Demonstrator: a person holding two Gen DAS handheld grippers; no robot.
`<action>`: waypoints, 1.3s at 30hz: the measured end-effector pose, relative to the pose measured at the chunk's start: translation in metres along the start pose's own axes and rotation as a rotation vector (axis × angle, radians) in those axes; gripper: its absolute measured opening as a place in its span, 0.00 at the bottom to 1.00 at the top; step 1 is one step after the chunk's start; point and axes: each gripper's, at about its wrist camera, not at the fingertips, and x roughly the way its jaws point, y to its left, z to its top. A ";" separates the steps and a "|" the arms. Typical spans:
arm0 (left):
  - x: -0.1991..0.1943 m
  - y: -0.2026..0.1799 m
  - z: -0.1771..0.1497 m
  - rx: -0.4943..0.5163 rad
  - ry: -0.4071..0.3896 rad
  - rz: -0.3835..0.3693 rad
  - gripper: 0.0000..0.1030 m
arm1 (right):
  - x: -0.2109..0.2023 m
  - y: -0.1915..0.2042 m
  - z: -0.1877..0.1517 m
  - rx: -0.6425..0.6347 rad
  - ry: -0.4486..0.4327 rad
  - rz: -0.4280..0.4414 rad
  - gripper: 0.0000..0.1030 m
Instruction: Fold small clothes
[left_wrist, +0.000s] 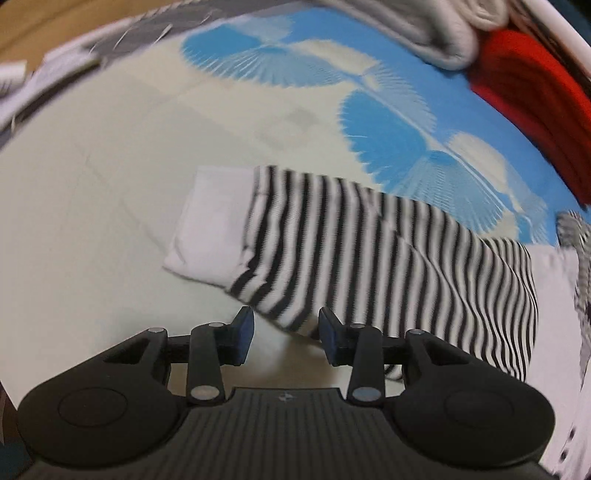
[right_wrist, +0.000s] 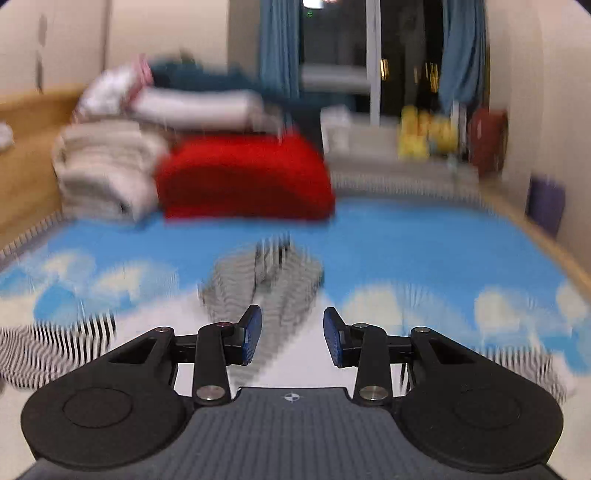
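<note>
Left gripper right over near edge of striped garment, jaws apart, cloth's corner between my fingertips, pads not visibly pressing. Garment lies flat on blue-and-cream bedspread, white piece tucked under its far end. Right gripper jaws apart, holding nothing; blurred striped cloth ahead, red blanket beyond.

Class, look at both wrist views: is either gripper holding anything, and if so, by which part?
Nothing is held. The left gripper is open just above the striped garment's near edge, pads not pressing it. The right gripper is open over the bedsheet, empty.
</note>
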 end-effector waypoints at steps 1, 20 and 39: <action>0.003 0.002 0.002 -0.024 0.008 -0.001 0.42 | 0.005 -0.001 0.001 0.031 0.023 0.028 0.37; -0.088 -0.181 -0.007 0.143 -0.356 -0.039 0.03 | 0.040 -0.055 -0.006 0.117 0.153 -0.005 0.10; -0.091 -0.323 -0.070 0.435 -0.095 -0.265 0.31 | 0.118 -0.093 -0.069 0.569 0.460 -0.038 0.13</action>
